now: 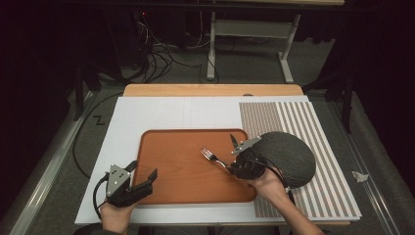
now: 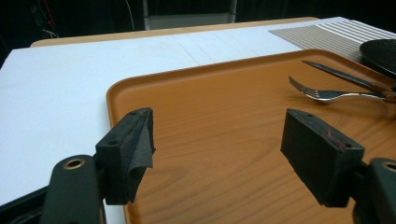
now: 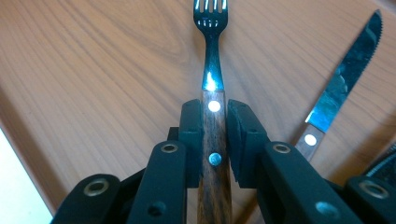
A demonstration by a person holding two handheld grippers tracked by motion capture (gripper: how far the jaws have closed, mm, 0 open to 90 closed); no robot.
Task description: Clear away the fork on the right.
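One fork (image 3: 211,70) handle end hidden by right gripper (image 3: 215,121).

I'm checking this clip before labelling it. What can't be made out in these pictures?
- Fork: handle end hidden behind the right gripper in the right gripper view.
- Knife: handle cut off by that gripper's body.
- Dark plate: cropped by the left gripper view's edge.

Table (image 1: 210,90): white board (image 1: 161,115), tray (image 1: 171,147), striped mat (image 1: 313,127).
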